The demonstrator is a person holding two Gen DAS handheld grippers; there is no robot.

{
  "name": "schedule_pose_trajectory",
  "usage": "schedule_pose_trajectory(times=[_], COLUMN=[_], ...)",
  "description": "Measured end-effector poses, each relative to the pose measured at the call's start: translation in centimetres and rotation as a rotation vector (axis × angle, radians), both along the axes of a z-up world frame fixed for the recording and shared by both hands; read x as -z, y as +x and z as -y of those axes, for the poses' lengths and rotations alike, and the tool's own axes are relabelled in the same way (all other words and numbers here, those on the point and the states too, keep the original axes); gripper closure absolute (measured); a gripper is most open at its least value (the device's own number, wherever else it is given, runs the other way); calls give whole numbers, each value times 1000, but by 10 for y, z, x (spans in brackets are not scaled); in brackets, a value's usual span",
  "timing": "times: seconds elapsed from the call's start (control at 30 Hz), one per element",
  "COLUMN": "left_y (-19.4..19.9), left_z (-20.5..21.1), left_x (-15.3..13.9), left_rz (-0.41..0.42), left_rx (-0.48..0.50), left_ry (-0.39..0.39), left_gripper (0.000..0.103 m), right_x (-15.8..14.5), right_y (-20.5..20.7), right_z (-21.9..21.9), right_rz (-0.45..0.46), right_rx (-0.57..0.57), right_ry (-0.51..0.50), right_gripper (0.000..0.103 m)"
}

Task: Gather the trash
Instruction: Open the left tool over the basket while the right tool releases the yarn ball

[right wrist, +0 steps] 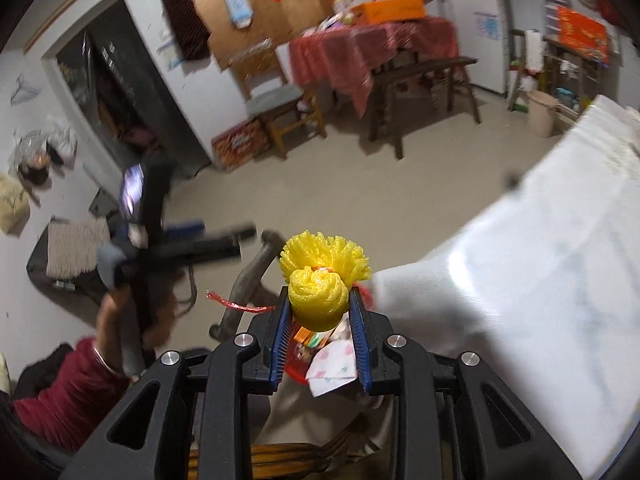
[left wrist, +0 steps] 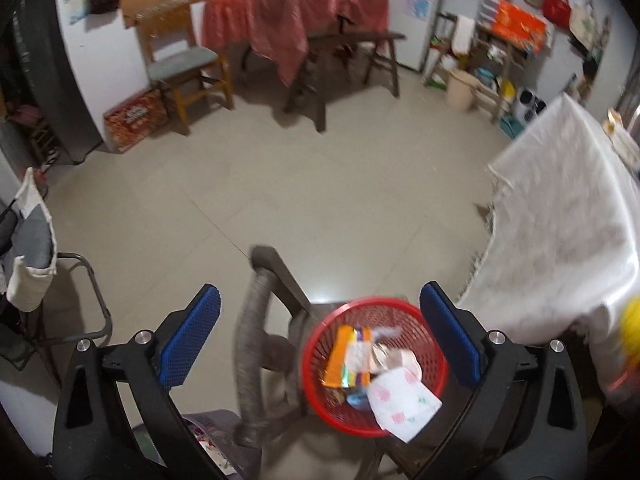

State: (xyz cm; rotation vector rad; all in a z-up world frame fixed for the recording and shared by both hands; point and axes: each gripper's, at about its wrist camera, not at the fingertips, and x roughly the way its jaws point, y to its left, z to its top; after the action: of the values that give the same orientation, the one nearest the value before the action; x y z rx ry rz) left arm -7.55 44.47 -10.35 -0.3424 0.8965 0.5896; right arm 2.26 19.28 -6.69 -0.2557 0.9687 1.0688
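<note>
A red mesh basket (left wrist: 430, 334) sits on a chair seat below my left gripper (left wrist: 320, 320), which is open and empty above it. In the basket lie an orange wrapper (left wrist: 340, 354), a white floral paper (left wrist: 404, 402) and other scraps. My right gripper (right wrist: 320, 312) is shut on a yellow foam net (right wrist: 320, 280) and holds it over the basket (right wrist: 298, 368), seen between its fingers with the floral paper (right wrist: 334, 370). A blurred bit of the yellow foam net (left wrist: 632, 328) shows at the right edge of the left wrist view.
A white-clothed table (left wrist: 560, 240) stands to the right. A curved wooden chair back (left wrist: 256, 340) rises left of the basket. A red-clothed table (left wrist: 296, 20), a bench (left wrist: 352, 40) and a wooden chair (left wrist: 184, 64) stand at the far wall. Grey tiled floor (left wrist: 280, 184) lies between.
</note>
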Motion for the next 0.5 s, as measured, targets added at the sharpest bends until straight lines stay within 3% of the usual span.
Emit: schedule_pose_trajectory(times=[0.13,0.33,0.5], left_y=[-11,-16,-20], left_z=[-19,-41,-46], left_x=[-14,-19,-18], left_rz=[34,60,62], left_rx=[-47,-91,-101], left_ry=[8,-39,-65], left_gripper=[7,7,7], right_x=[21,62,93], right_y=[-10,-12,-9], right_z=[-34,-82,-101], right_rz=[-23,-37,-35], right_rx=[-53,-107,-104], right_ry=[-56,-160,-247], right_gripper=[75,73,52])
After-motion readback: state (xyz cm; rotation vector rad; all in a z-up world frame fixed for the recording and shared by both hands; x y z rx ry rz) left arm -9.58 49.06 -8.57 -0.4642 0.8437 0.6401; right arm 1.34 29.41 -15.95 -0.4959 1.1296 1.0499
